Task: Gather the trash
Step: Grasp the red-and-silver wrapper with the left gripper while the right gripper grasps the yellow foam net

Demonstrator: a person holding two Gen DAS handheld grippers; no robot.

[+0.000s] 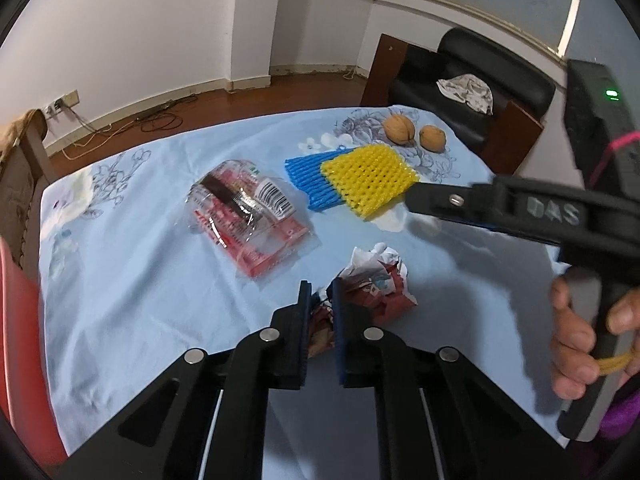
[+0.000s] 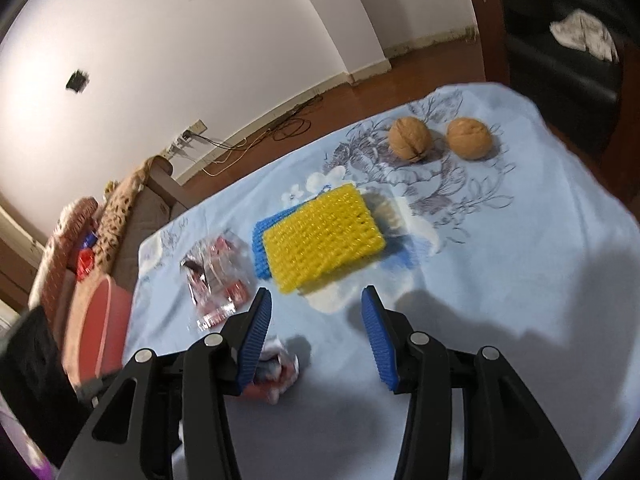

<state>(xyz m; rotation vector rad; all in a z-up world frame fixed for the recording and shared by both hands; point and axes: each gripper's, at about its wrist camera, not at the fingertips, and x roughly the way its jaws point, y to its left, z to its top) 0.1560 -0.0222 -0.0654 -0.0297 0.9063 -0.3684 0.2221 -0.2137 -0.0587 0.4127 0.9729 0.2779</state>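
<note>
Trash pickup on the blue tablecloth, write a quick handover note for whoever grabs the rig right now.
Left claw: shut on the crumpled red wrapper, still on the cloth.
Right claw: open, empty, near the yellow foam net.
Yellow net lies on the blue foam net; clear snack packet lies left of them.
Two walnuts sit at the far edge.
Done: nothing visibly binned.
Left: wrapper, nets, packet.

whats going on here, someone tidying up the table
A person is clearing trash off a table covered with a light blue floral cloth, with a handheld gripper in each hand. The left gripper has its jaws closed on a crumpled red and white wrapper. The right gripper is open, nothing between its jaws, just short of a yellow foam mesh sleeve lying on a blue one. A clear red-printed plastic packet and two walnuts remain untouched.
</note>
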